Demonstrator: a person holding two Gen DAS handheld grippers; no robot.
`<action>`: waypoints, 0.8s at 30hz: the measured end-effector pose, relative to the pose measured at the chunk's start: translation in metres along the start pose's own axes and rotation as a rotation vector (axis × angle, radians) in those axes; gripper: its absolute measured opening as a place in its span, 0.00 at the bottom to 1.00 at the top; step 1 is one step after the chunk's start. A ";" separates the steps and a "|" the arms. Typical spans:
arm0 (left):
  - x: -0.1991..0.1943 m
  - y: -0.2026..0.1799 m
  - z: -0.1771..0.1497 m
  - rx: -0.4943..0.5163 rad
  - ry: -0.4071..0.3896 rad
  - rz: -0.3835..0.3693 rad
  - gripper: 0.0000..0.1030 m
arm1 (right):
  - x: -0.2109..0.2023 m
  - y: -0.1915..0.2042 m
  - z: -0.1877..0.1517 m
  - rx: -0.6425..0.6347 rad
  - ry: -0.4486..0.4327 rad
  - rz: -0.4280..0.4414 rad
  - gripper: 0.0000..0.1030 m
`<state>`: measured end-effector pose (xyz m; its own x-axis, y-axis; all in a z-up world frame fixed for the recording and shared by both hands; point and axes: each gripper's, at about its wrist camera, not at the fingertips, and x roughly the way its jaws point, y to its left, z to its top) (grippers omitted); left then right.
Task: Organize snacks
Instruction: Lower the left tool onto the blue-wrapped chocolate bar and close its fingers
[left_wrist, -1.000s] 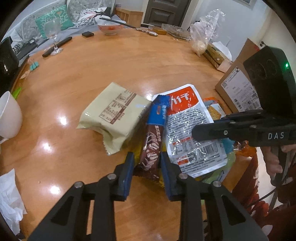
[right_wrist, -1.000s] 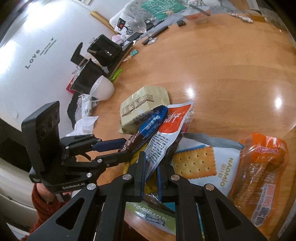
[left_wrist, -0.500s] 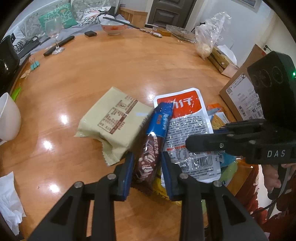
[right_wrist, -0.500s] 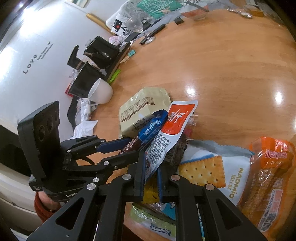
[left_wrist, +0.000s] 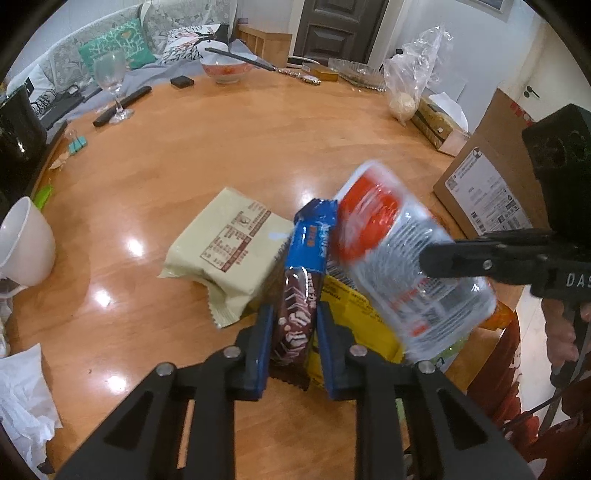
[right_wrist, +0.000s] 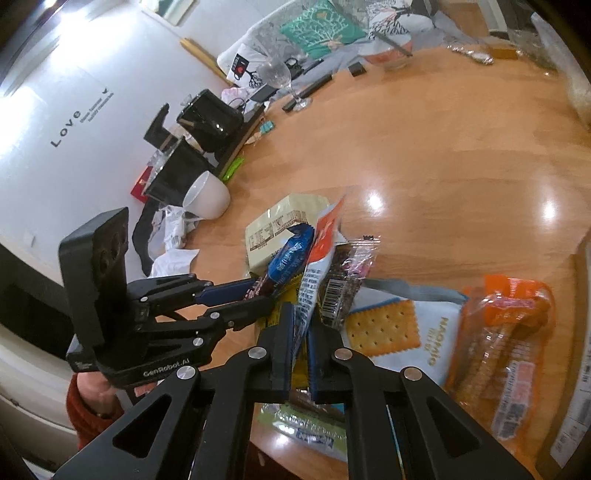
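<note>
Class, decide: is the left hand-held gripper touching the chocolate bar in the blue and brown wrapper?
Touching. The left wrist view shows the left hand-held gripper with both blue pads pressed against the chocolate bar.

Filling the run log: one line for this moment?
left gripper: shut on chocolate bar | right gripper: shut on red-and-clear pouch, raised

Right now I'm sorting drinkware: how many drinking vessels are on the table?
2: a white cup at the table's near-left edge, and a wine glass at the far-left edge. Others may be hidden.

Left gripper (left_wrist: 294, 328), bottom centre, jaws clamped; right gripper (right_wrist: 302, 332), bottom centre, jaws pinched nearly together; both angled downward.
</note>
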<state>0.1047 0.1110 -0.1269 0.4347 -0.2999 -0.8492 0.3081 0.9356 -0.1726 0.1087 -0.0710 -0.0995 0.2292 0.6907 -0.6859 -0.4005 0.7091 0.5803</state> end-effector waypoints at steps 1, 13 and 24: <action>-0.002 -0.001 0.000 0.000 -0.004 0.001 0.19 | -0.005 0.001 0.000 -0.004 -0.009 -0.004 0.02; 0.009 -0.006 -0.007 -0.025 0.027 -0.039 0.17 | 0.007 -0.002 0.000 0.013 0.067 0.007 0.05; 0.010 -0.002 -0.008 -0.041 0.015 -0.062 0.17 | 0.044 -0.001 0.009 0.056 0.130 0.057 0.17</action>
<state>0.1014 0.1082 -0.1389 0.4029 -0.3554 -0.8434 0.2991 0.9221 -0.2457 0.1268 -0.0403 -0.1262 0.0892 0.7088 -0.6998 -0.3589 0.6783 0.6412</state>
